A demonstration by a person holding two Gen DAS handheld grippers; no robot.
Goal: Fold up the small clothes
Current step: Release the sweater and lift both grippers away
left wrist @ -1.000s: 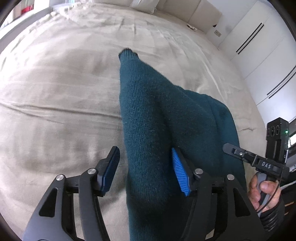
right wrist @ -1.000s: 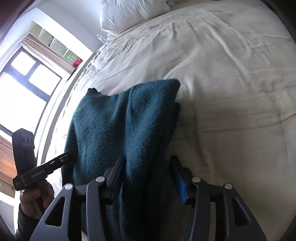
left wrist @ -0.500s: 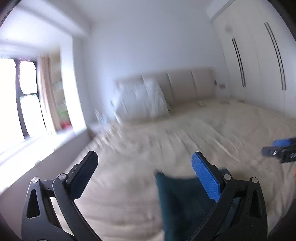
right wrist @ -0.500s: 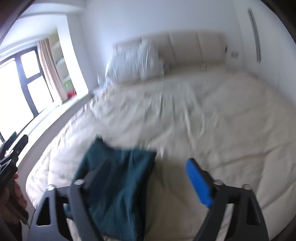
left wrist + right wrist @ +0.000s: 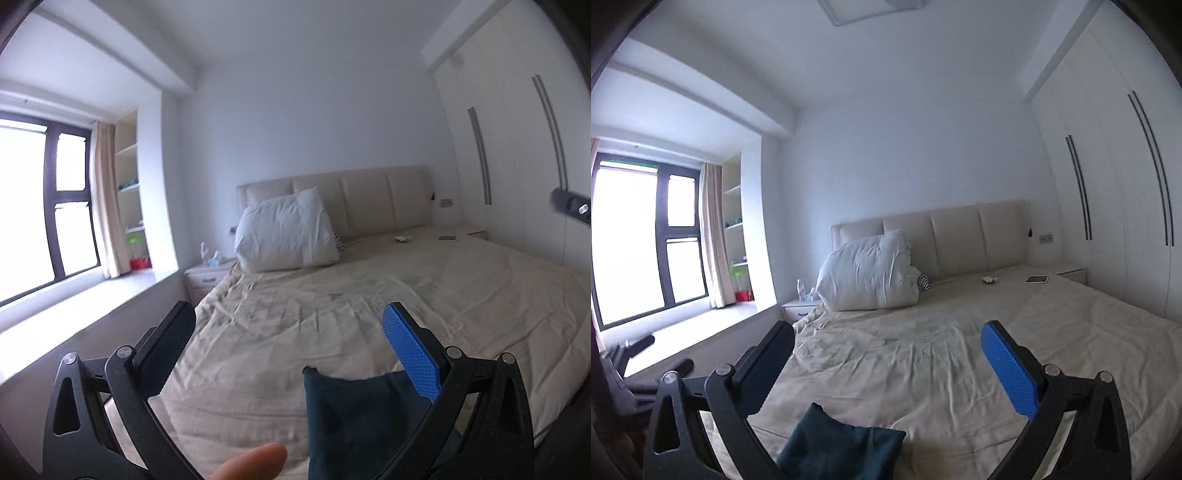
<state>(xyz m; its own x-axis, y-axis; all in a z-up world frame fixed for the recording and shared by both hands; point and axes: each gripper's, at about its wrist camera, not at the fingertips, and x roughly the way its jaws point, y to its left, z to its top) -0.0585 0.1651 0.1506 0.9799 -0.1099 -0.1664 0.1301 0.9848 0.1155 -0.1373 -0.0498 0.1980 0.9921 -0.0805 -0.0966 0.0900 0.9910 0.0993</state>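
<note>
With the folded teal garment [image 5: 354,417] laid on the bed [image 5: 369,314] below both spread, empty grippers, left gripper [image 5: 288,350] and right gripper [image 5: 890,365], whose jaws have just been opening, another garment must probably be fetched.

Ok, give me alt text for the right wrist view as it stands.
The right gripper stands wide open and empty above a beige bed, with a folded dark teal garment lying below it. Beyond are a white pillow, a padded headboard and a window.
</note>
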